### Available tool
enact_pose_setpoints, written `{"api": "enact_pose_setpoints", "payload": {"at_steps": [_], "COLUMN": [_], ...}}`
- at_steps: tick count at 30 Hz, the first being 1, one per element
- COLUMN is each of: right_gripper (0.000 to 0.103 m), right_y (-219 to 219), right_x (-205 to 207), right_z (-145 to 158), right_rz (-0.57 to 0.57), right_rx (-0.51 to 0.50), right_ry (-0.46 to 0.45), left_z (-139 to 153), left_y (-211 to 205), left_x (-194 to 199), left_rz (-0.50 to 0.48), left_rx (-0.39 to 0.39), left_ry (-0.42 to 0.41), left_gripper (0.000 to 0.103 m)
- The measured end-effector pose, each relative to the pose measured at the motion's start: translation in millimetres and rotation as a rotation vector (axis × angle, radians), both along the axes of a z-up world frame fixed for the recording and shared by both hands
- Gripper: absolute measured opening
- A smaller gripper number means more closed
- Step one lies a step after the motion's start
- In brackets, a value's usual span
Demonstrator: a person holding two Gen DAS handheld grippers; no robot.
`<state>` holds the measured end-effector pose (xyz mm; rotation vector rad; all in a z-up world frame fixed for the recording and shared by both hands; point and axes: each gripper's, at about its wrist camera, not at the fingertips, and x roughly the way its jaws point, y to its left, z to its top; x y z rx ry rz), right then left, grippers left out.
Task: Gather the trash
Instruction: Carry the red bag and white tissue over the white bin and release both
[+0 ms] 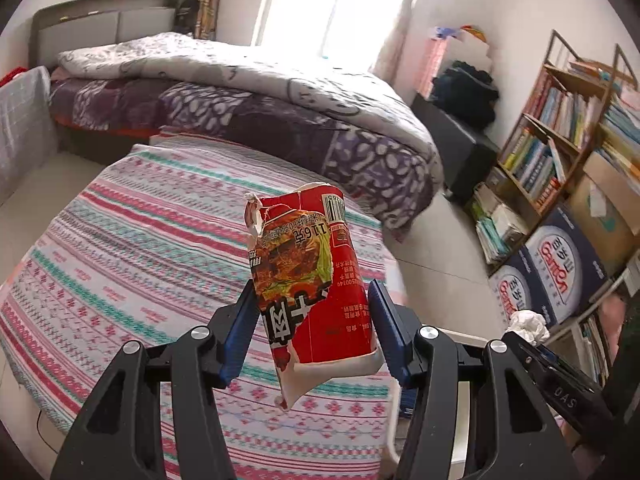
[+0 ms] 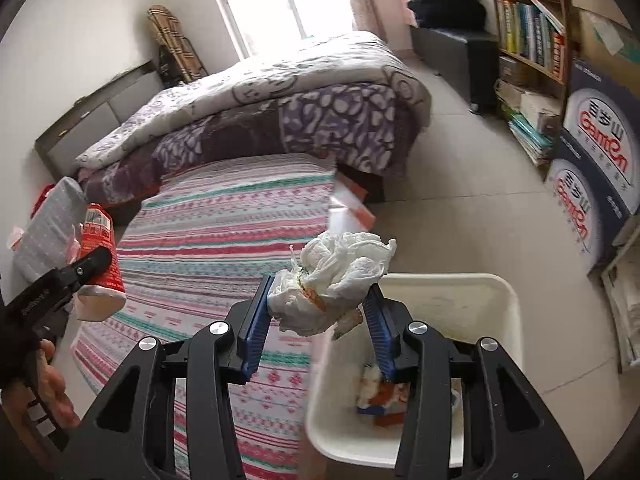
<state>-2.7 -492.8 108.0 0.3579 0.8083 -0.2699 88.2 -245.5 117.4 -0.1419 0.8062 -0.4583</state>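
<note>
A: What did each claw hold?

B: My left claw (image 1: pixel 314 320) was clamped on a torn red cup (image 1: pixel 312 276), centre of the frame, above the striped cloth (image 1: pixel 132 240). My right claw (image 2: pixel 318 316) was clamped on a tissue wad (image 2: pixel 340 272).

A: And the bin?

B: The white bin (image 2: pixel 472 292) sat at lower right, scraps inside, just beneath the wad.
</note>
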Motion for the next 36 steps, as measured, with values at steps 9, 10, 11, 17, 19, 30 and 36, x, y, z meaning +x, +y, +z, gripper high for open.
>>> {"api": "enact_pose_setpoints", "payload": {"at_steps": [9,10,11,17,19,30,36], "right_gripper": [0.073,0.076,0.078,0.089,0.091,0.096,0.096], "right_y": [-38.2,-43.1,-46.1,-68.0,-76.7,-96.8,-82.1], "right_x": [-30.2,-34.8,-37.7,-60.3,-68.3,-98.0,-104.4], "right_z": [4.9,7.0,8.0,15.7,17.4,26.0,40.0], "right_rz": [-0.128,-0.148,-0.159,-0.258,-0.294,-0.437,-0.468], "right_rx": [-0.007,-0.010,-0.012,-0.052,-0.049,-0.117,-0.221], "right_ry": [0.006,-0.001,-0.004,-0.025,-0.032,-0.064,-0.110], "left_z": [-3.6,-4.1,-4.8,-11.6,-14.0,-25.6,-11.3], "left_y": [-45.4,-50.6,-55.8,-86.1,-96.3,-146.9,-131.4], "left_x": [-25.1,-28.8,-31.9,-46.7,-52.2,-67.9,-68.1], "left_rz": [-0.111,-0.124,-0.138,-0.212,-0.236,-0.397,-0.364], "left_rx": [0.034,0.037,0.040,0.044,0.048,-0.084,-0.117], "left_ry": [-0.027,-0.030,-0.032,-0.021,-0.019,0.087,0.071], "left_gripper": [0.055,0.055,0.055,0.055,0.055,0.063,0.079]}}
